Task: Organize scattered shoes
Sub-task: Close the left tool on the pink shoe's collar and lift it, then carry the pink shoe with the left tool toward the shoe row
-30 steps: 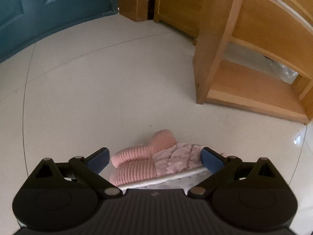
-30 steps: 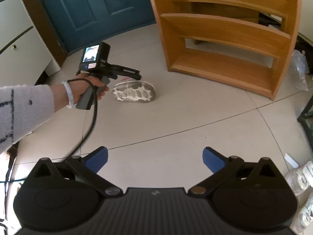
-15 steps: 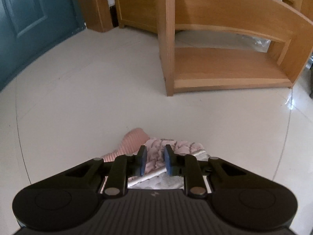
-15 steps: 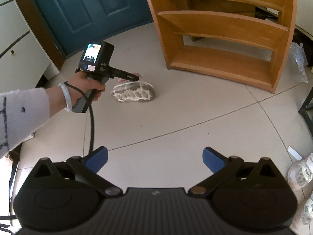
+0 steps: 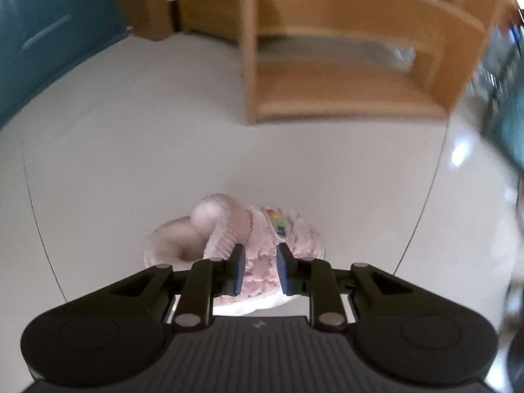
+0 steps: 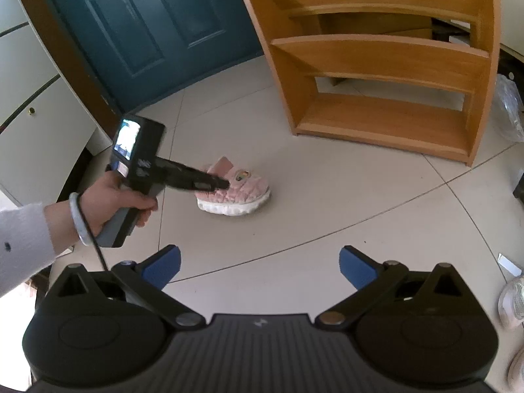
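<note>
Pinching the pink shoe point(image 5: 262, 262) by its soft top, my left gripper point(image 5: 258, 270) has it upright, ready for the shelf point(image 6: 386, 121). Its fingers just eased slightly. My right gripper point(image 6: 258, 267) waits, fingers wide, holding nothing.

Pink fuzzy shoe point(image 6: 234, 190), white sole, multicoloured patch. Honey-brown wooden shelf point(image 6: 386, 65). Teal door point(image 6: 157, 23). Pale grey tiled floor point(image 6: 327, 209). Blue pads point(image 6: 163, 263).

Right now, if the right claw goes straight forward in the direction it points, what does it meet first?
Probably the bare beige tiled floor. The open right claw points down at empty tiles; the fluffy pink slipper with the white sole lies farther ahead, slightly left. Depth is hard to judge here.
</note>
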The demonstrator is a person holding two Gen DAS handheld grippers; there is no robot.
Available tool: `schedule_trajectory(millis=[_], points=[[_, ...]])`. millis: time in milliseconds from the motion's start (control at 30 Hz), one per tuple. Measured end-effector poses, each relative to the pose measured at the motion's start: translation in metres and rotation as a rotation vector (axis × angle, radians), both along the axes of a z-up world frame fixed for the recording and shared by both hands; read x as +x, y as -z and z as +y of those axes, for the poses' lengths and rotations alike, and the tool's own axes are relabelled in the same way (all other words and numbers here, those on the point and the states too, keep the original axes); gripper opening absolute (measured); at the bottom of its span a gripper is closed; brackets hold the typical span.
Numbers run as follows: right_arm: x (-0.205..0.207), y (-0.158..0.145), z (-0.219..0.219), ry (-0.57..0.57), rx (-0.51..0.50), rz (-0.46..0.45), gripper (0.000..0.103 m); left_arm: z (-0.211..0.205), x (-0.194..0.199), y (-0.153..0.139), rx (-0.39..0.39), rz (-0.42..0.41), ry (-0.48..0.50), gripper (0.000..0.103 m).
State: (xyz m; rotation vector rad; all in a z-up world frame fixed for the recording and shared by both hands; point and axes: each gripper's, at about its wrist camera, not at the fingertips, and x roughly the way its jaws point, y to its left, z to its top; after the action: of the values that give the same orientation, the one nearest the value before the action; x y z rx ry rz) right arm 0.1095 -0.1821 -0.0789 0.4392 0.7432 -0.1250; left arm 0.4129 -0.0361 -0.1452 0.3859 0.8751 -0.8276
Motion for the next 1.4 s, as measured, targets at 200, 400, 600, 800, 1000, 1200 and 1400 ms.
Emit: schedule_trajectory(millis=[200, 400, 600, 800, 1000, 1200, 1400], points=[[-0.005, -0.002, -0.003, 0.009, -0.006, -0.009, 0.103, 0.004, 0.004, -0.013, -0.051, -0.015, -0.054, 0.054], [-0.011, 0.001, -0.013, 0.041, 0.006, -0.014, 0.103, 0.019, 0.015, -0.022, -0.098, 0.022, -0.126, 0.079], [-0.009, 0.001, -0.018, 0.030, 0.005, -0.001, 0.103, 0.010, -0.004, 0.005, 0.020, 0.102, -0.099, 0.079], [-0.003, 0.004, -0.017, 0.038, -0.004, 0.022, 0.103, -0.008, -0.017, 0.033, 0.110, 0.071, -0.109, 0.080], [-0.001, 0.005, -0.010, -0.008, 0.029, 0.012, 0.102, -0.034, -0.030, 0.048, 0.274, -0.038, -0.043, 0.071], [-0.002, 0.007, -0.013, 0.024, 0.074, 0.003, 0.102, -0.022, -0.024, 0.045, 0.226, -0.073, -0.094, 0.046], [-0.002, 0.006, -0.010, 0.030, 0.059, 0.009, 0.102, -0.025, -0.019, 0.046, 0.196, -0.075, -0.128, 0.031]])
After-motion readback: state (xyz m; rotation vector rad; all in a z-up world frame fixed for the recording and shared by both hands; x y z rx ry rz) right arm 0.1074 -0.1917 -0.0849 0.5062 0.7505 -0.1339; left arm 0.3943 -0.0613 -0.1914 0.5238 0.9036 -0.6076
